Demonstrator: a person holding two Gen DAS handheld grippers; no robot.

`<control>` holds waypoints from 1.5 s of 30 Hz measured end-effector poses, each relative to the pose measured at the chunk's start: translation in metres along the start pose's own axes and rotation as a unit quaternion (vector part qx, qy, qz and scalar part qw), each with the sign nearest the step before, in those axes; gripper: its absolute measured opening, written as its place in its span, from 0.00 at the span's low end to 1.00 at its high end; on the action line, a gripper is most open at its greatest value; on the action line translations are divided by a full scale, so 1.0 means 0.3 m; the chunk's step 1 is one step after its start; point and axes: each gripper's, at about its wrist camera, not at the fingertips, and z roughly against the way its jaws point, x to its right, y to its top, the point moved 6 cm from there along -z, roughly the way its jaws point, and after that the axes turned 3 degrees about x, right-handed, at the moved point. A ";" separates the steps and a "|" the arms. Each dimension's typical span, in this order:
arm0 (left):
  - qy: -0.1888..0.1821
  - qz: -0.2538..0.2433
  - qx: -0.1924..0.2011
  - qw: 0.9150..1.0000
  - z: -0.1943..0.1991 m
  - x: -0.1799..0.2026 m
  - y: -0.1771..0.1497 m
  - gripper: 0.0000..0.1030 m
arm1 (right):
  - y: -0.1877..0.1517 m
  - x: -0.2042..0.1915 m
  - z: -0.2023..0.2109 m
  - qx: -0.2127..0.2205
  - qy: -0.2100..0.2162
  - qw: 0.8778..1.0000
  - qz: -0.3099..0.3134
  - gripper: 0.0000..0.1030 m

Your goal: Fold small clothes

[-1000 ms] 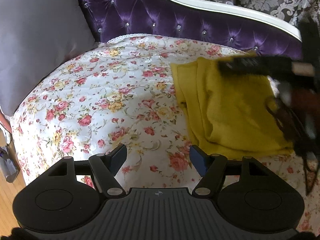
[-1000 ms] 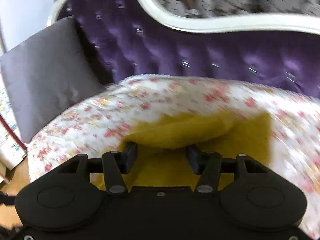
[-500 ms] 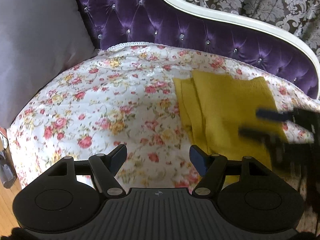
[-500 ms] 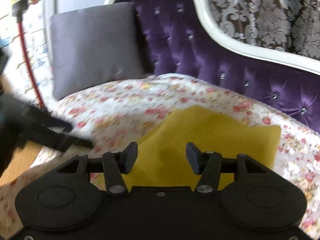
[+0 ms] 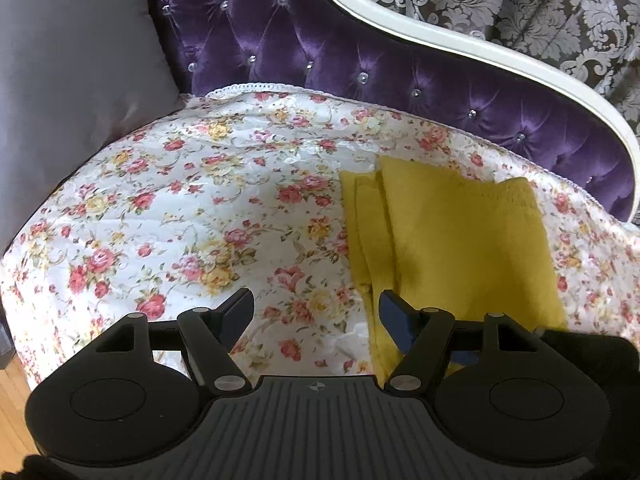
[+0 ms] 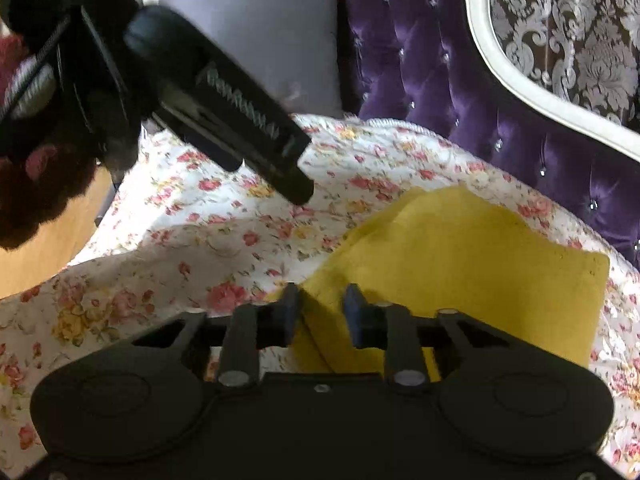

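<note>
Looking at a mustard-yellow knit cloth [image 5: 468, 240], folded into a soft rectangle with a couple of layered edges peeking out along its left side, lying on a quilted floral cover [image 5: 200, 208] with pink and yellow roses. Sitting behind that, a tufted purple velvet back [image 5: 340, 56] with little crystal buttons and a curvy white frame [image 5: 460, 40], plus a smooth grey cushion [image 5: 68, 80] off to the left. Hovering with the left gripper [image 5: 316, 312] spread wide over the cover, gripping nothing, right finger just over the cloth's left edge. Narrowing on the right gripper [image 6: 320, 308]: blue pads [image 6: 354, 306] sitting much closer together than half a second ago, straddling the cloth's raised left fold at the near corner, though not obviously pinching it yet, a gap still showing. Also noticing the right one dropping out of the left view, only a dark lump remaining at the lower right, while the left tool looms big and blurry at the top left of the right view.
</note>
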 end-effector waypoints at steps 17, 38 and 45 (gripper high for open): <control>-0.124 0.033 -0.080 0.988 -0.240 0.179 0.142 0.66 | 0.029 0.202 0.191 0.085 -0.040 0.984 -0.149 0.12; -0.139 0.011 0.005 0.990 -0.161 0.204 0.253 0.09 | 0.054 0.083 0.253 0.105 -0.019 0.988 -0.113 0.12; -0.123 0.017 -0.036 0.992 -0.310 0.114 0.168 0.15 | -0.012 -0.014 0.099 0.032 0.015 0.995 -0.091 0.24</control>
